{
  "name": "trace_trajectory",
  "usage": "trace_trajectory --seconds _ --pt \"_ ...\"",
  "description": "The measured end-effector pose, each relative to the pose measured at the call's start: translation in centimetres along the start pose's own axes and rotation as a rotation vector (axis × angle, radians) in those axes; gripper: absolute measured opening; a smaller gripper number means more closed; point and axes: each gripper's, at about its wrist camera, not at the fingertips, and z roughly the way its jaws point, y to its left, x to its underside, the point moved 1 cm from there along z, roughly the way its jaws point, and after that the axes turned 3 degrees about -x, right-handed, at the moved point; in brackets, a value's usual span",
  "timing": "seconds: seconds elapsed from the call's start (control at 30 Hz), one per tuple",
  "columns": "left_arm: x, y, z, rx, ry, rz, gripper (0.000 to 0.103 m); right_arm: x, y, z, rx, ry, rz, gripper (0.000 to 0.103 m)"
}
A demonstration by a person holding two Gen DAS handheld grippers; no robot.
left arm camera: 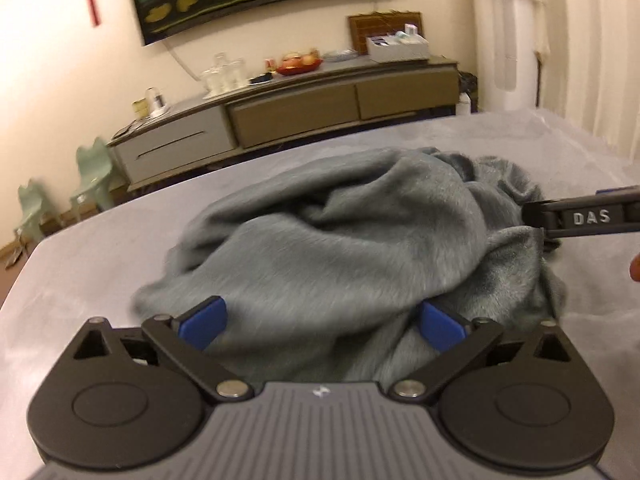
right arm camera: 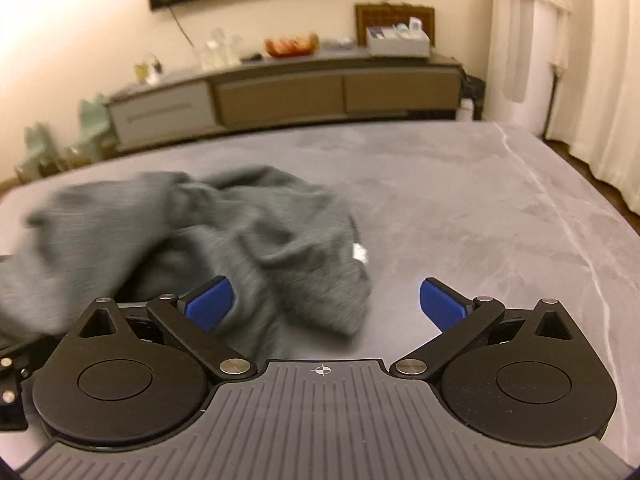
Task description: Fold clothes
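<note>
**Grey garment lies bunched on the bed, both tools spread wide**

Blue-padded fingers of the left tool (left arm camera: 322,322) stand wide apart right over the near edge of the garment, holding nothing. Beneath it all, the bed (right arm camera: 460,208), covered in a pale grey spread, carries the work. On it, toward the left of the right wrist view, lies the grey fleece garment (left arm camera: 340,240), crumpled into a rumpled heap with deep folds, not flat and not folded. The right tool (right arm camera: 326,306) is equally wide and empty, its left finger over the garment's right lobe and its right finger over bare bed. A small white label (right arm camera: 360,254) shows at the heap's right edge.

Judging by the heap, the cloth wants spreading before any fold can be made: each tool would do well to take a single layer at an outer edge, not a thick bunch, and draw the edges apart.

As bunched, the heap's long axis runs roughly left to right across the bed. Which end is neck or hem I cannot tell.
</note>
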Motion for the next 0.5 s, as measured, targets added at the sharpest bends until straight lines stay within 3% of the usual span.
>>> trace_trajectory --seconds 0.03,0.07,0.1,0.13,0.17,0.23,0.33,0.4,0.5 --pt "-0.3 0.0 1.3 0.016 0.02 -0.006 0.06 -0.7 -0.4 1.0 0.009 0.004 0.01 0.091" --pt "-0.6 0.3 2.5 0.048 0.057 -0.028 0.045 -1.3 -0.8 1.9 0.008 0.013 0.016 0.081" --pt "-1.0 1.1 3.4 0.084 0.086 -0.067 0.025 -1.4 -0.8 2.9 -0.017 0.036 0.008 0.054" --pt "-1.3 2.3 3.6 0.111 0.089 -0.121 0.02 -1.6 -0.9 3.6 -0.042 0.051 0.002 0.042" --pt "-1.7 3.6 3.7 0.136 0.088 -0.176 0.015 -1.8 -0.9 3.9 -0.065 0.047 0.001 0.038" --pt "-2.6 6.8 2.0 0.103 0.038 -0.256 0.009 -2.5 -1.1 3.7 -0.122 0.036 0.017 0.013" --pt "-3.7 12.8 -2.7 0.031 -0.09 -0.393 0.009 -4.9 -2.5 -0.1 -0.175 -0.106 0.096 0.012" --pt "-3.4 16.9 -6.0 -0.075 -0.152 -0.49 0.009 -6.2 -3.3 -4.2 -0.216 -0.238 0.146 0.012" --pt "-1.5 21.2 -7.5 -0.21 -0.11 -0.571 0.01 -4.6 -2.3 -4.1 -0.209 -0.142 0.075 0.012"
